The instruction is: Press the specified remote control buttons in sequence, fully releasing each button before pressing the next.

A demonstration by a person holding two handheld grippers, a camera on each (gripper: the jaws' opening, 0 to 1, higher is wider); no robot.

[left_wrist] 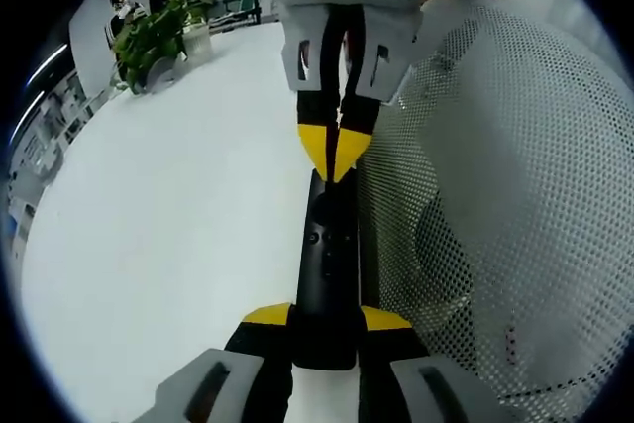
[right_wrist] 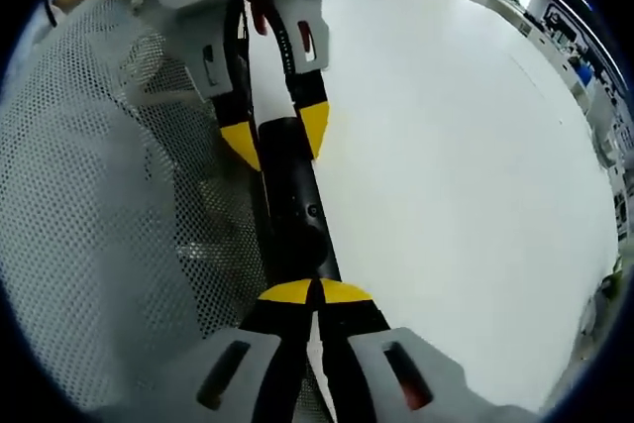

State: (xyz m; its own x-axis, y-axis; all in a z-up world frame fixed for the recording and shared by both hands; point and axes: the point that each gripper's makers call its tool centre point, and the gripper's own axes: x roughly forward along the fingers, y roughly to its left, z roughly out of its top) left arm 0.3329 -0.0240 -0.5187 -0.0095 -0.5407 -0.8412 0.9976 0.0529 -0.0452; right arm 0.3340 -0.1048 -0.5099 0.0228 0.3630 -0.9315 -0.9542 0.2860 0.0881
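Note:
A slim black remote (left_wrist: 329, 245) lies lengthwise between the two grippers above a white table (left_wrist: 178, 225). My left gripper (left_wrist: 327, 318) is shut on its near end, one yellow tip on each side. In the right gripper view the same left gripper (right_wrist: 277, 136) comes in from the top, clamping the remote (right_wrist: 297, 200). My right gripper (right_wrist: 317, 292) is shut, its yellow tips together and resting on the remote's top face. From the left gripper view, the right gripper (left_wrist: 337, 151) points down onto the remote's far part. Small round buttons show on the remote.
White mesh fabric of the person's clothing (left_wrist: 495, 195) sits close beside the remote, also seen as mesh fabric (right_wrist: 109, 195). A potted green plant (left_wrist: 158, 42) stands at the table's far edge. The white table (right_wrist: 466, 165) stretches wide on the other side.

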